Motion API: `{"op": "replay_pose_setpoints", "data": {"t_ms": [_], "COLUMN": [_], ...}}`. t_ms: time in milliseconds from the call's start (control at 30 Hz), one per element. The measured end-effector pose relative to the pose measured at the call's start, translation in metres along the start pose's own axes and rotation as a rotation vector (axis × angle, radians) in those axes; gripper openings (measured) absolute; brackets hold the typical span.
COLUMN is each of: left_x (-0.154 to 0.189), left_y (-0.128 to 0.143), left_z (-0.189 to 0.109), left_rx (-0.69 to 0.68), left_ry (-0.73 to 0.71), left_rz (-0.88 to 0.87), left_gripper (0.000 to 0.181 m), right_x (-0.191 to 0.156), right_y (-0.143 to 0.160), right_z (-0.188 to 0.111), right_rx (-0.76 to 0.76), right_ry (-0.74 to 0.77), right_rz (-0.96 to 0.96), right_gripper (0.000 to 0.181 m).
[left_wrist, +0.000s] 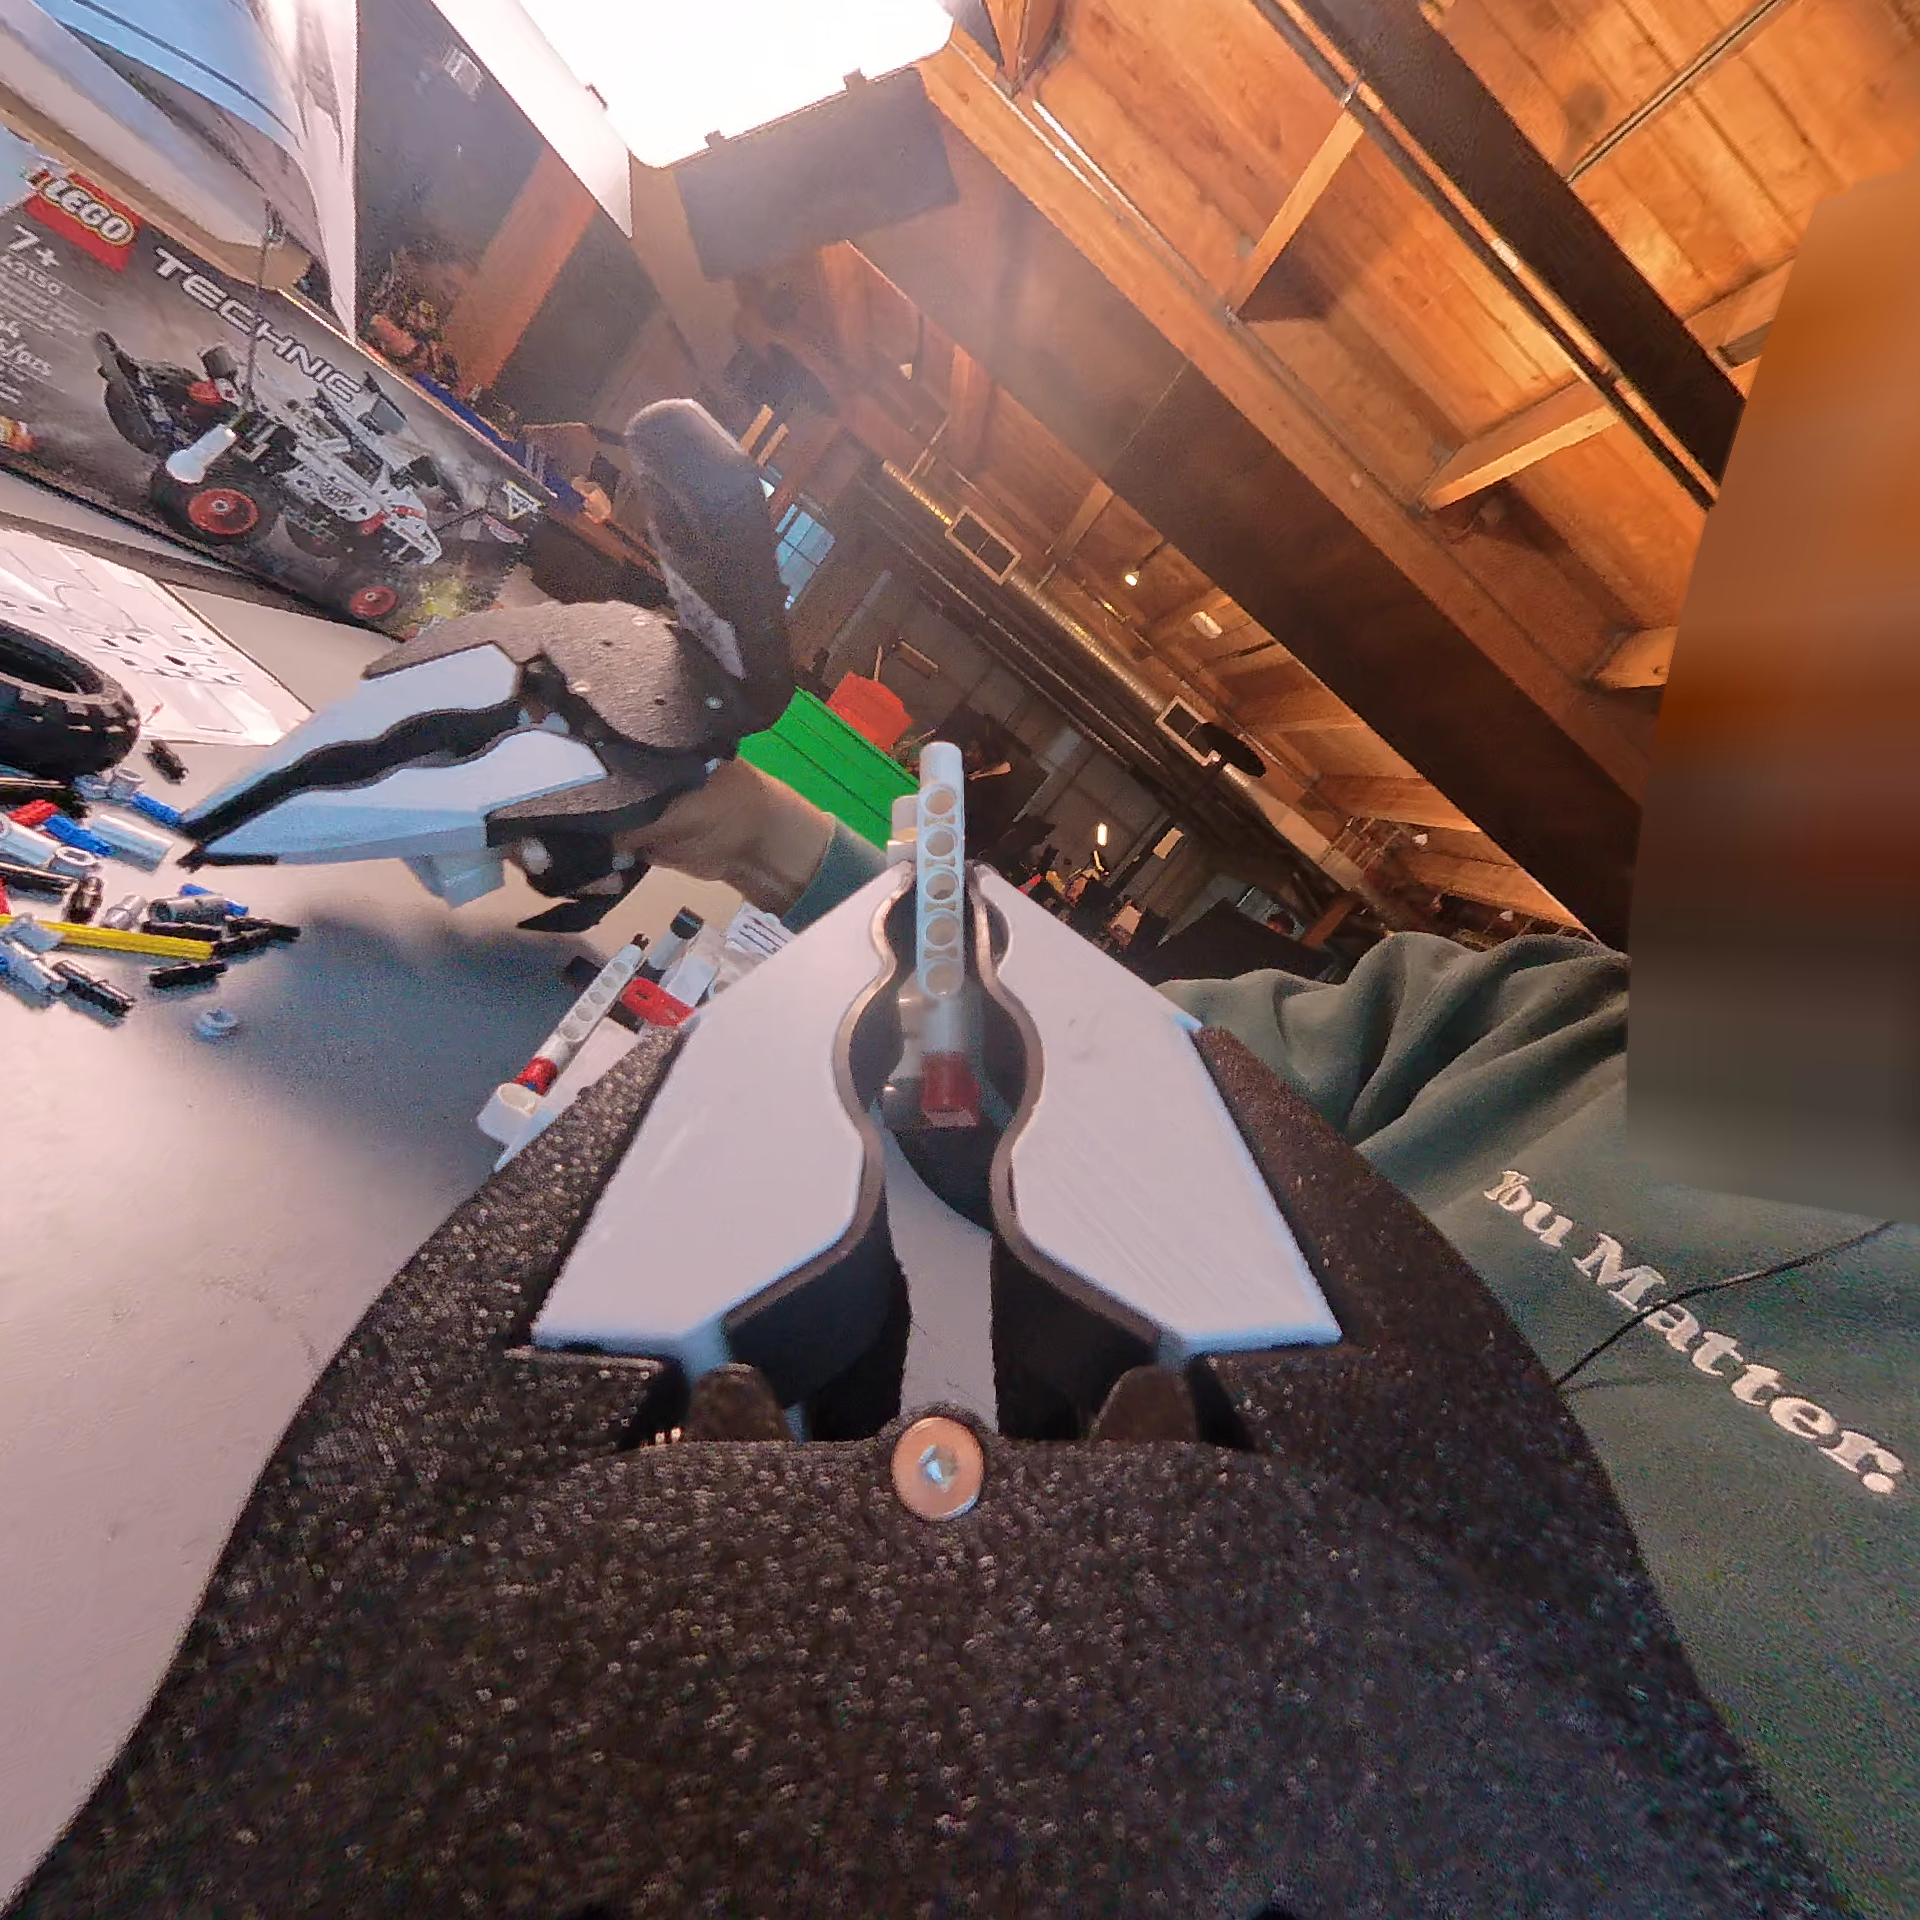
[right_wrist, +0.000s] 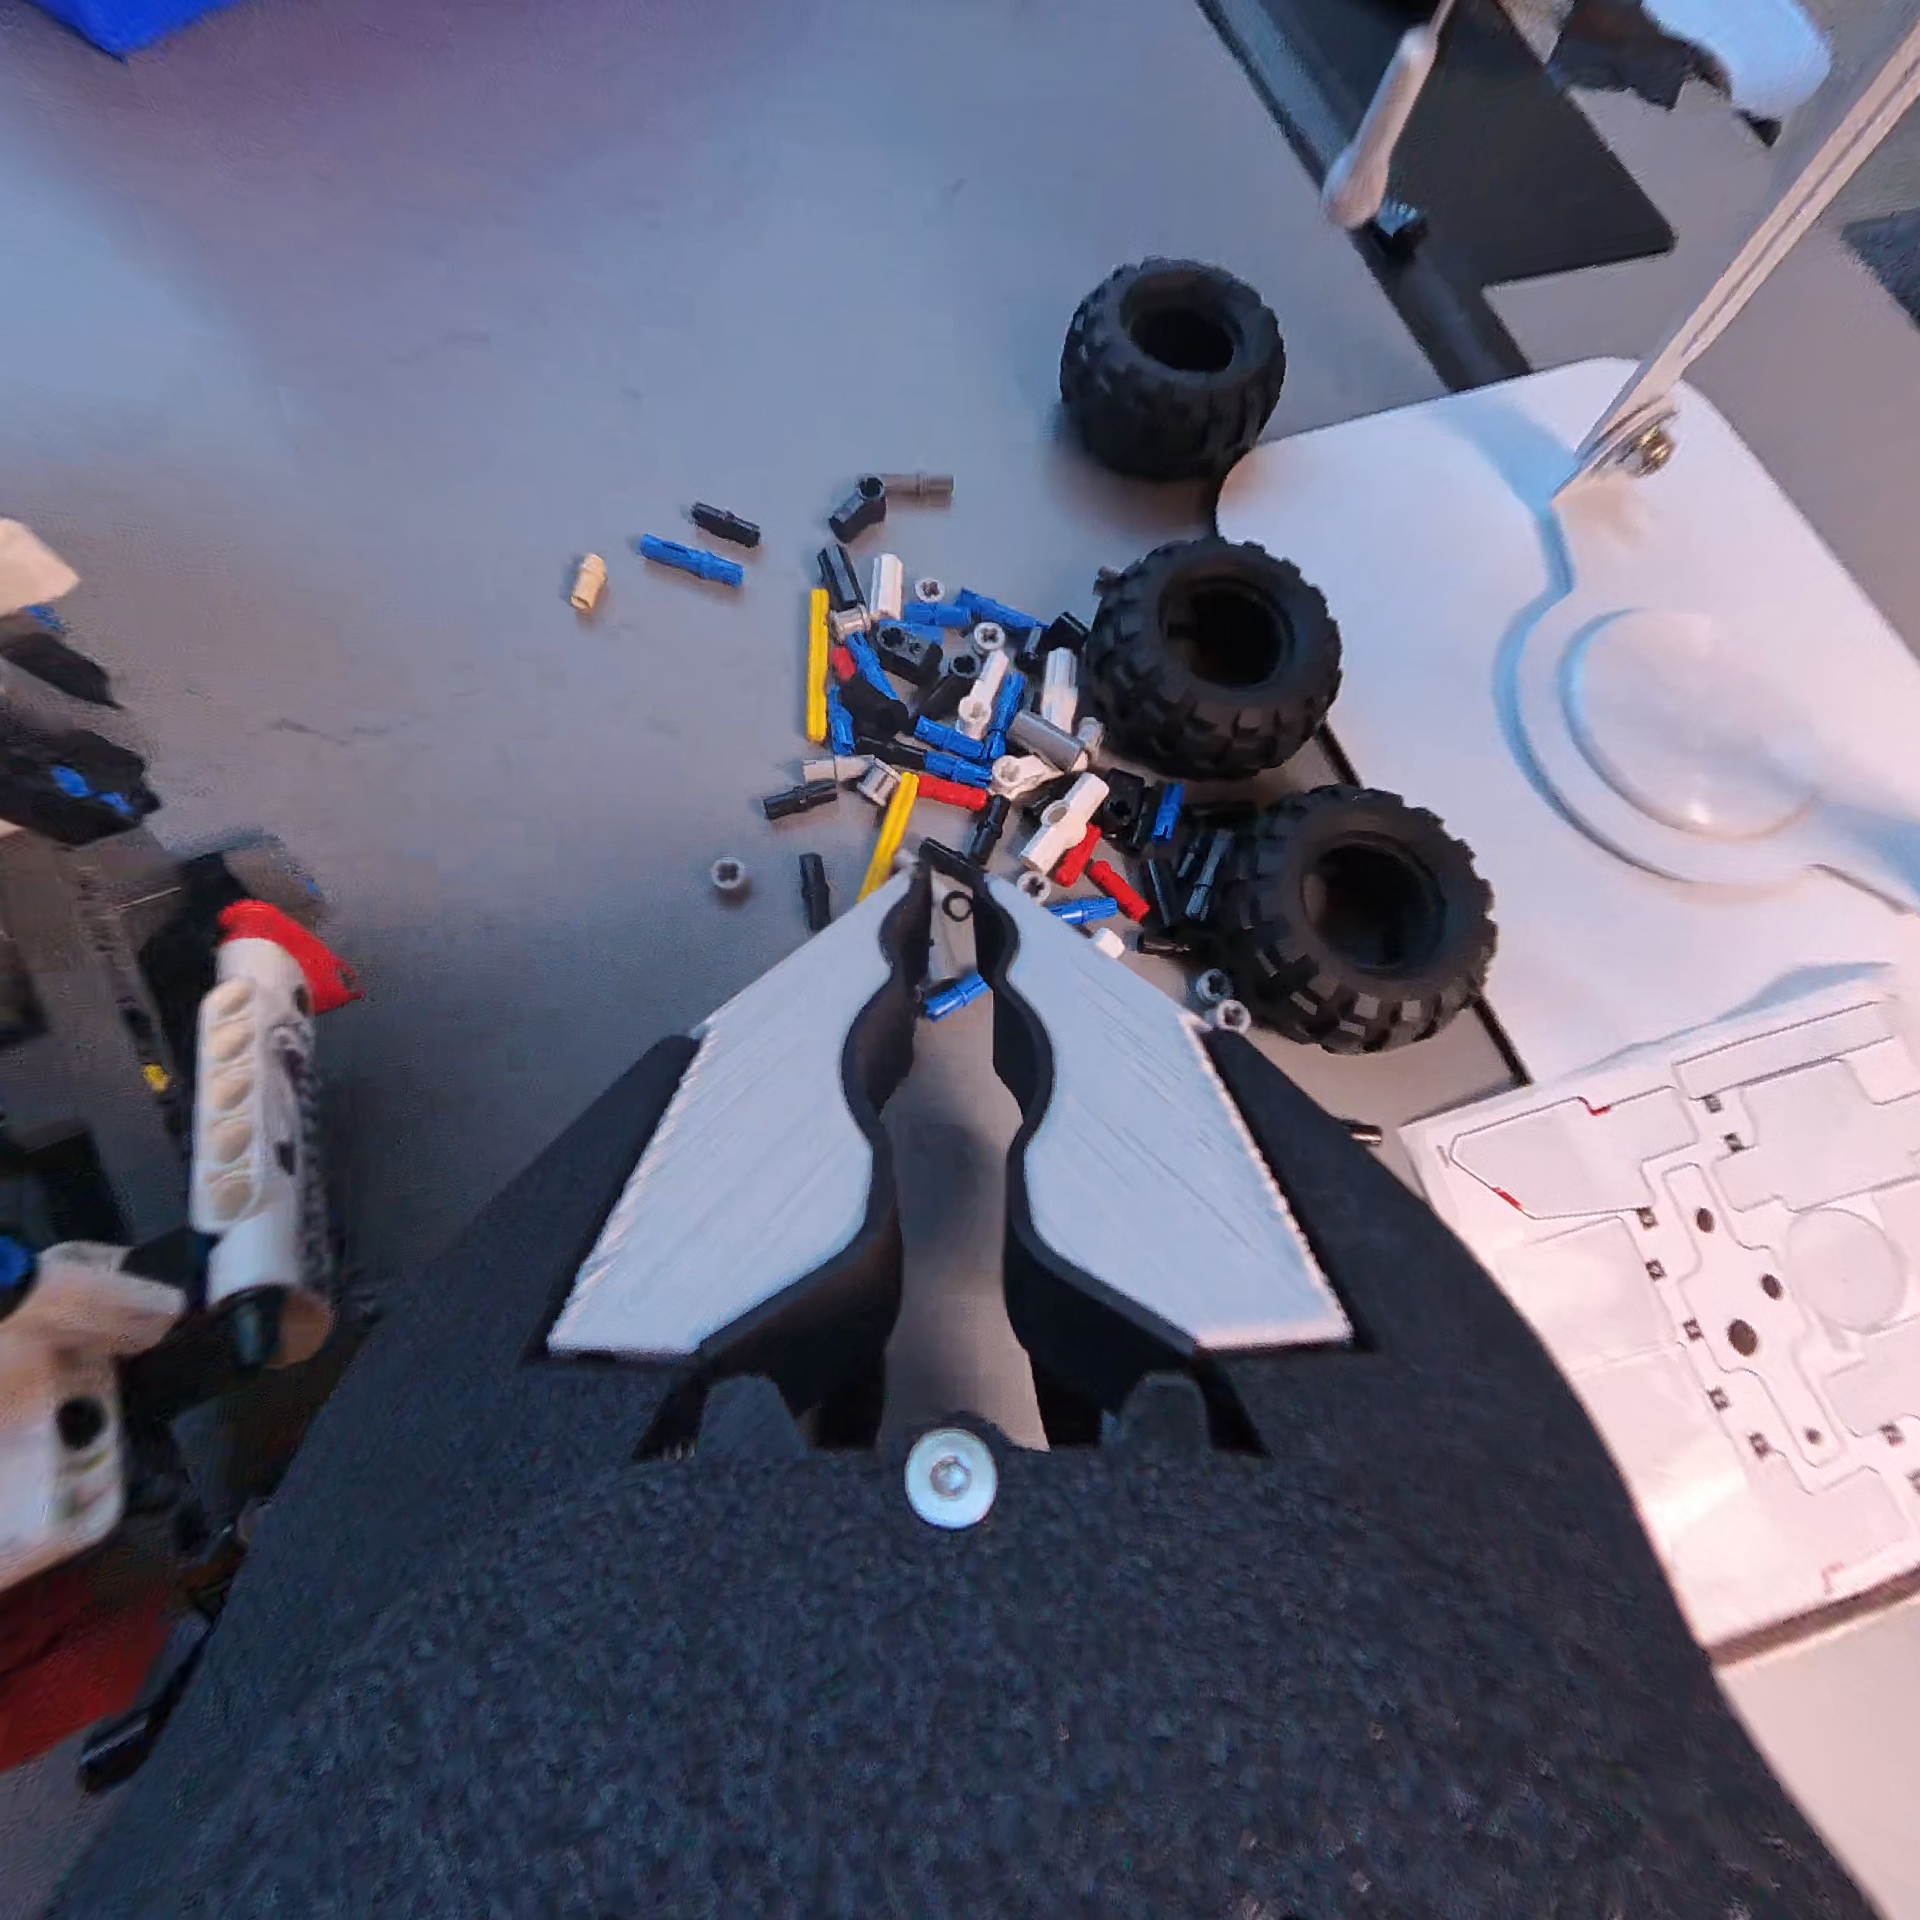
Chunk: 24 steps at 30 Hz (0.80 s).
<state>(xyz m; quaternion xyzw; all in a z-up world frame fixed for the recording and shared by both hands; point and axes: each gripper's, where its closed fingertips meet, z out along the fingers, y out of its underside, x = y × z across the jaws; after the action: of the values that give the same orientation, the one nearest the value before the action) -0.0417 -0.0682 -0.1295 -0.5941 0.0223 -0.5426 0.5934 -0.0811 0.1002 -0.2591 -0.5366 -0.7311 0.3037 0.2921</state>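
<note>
Left claw (left_wrist: 940, 894) gripping white holed beam (left_wrist: 940, 883)

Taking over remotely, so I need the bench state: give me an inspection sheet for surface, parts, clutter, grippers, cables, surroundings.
Surface: grey table, bare patches between parts.
Job's things: white holed beam with red end; pile of small pins; three black tyres.
Clutter: toy set box; sticker sheet; white lamp base.
Grippers: left gripper shut on the beam, raised off the table; right gripper tips nearly closed at the pile's edge, grip unclear.
Cables: nothing seen.
Surroundings: wooden ceiling beams.
</note>
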Motion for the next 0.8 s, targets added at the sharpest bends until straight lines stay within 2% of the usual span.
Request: {"op": "replay_pose_setpoints", "data": {"t_ms": [100,167,267,367,600,700,800], "left_x": [0.004,0.007,0.011,0.015,0.017,0.023,0.029], "left_y": [-0.002,-0.001,0.001,0.003,0.005,0.007,0.014], "left_z": [0.001,0.003,0.005,0.006,0.005,0.007,0.011], "left_rx": [0.007,0.005,0.000,-0.012,-0.015,-0.032,-0.071], "left_ry": [0.036,0.057,0.081,0.091,0.085,0.107,0.128], "left_rz": [-0.018,-0.028,-0.044,-0.035,-0.026,-0.020,0.003], "left_gripper": [0.007,0.007,0.007,0.007,0.007,0.007,0.007], "right_x": [0.007,0.003,-0.014,-0.029,-0.036,-0.077,-0.133], "right_y": [-0.005,-0.029,-0.069,-0.085,-0.079,-0.094,-0.102], "right_z": [-0.004,-0.027,-0.074,-0.101,-0.095,-0.112,-0.126], "right_rx": [0.066,0.205,0.416,0.502,0.517,0.549,0.525], "right_ry": [0.025,-0.001,-0.091,-0.157,-0.219,-0.333,-0.518], "right_rz": [0.035,0.078,0.113,0.103,0.150,0.000,-0.111], "right_gripper": [0.026,0.037,0.042,0.047,0.043,0.039,0.037]}}
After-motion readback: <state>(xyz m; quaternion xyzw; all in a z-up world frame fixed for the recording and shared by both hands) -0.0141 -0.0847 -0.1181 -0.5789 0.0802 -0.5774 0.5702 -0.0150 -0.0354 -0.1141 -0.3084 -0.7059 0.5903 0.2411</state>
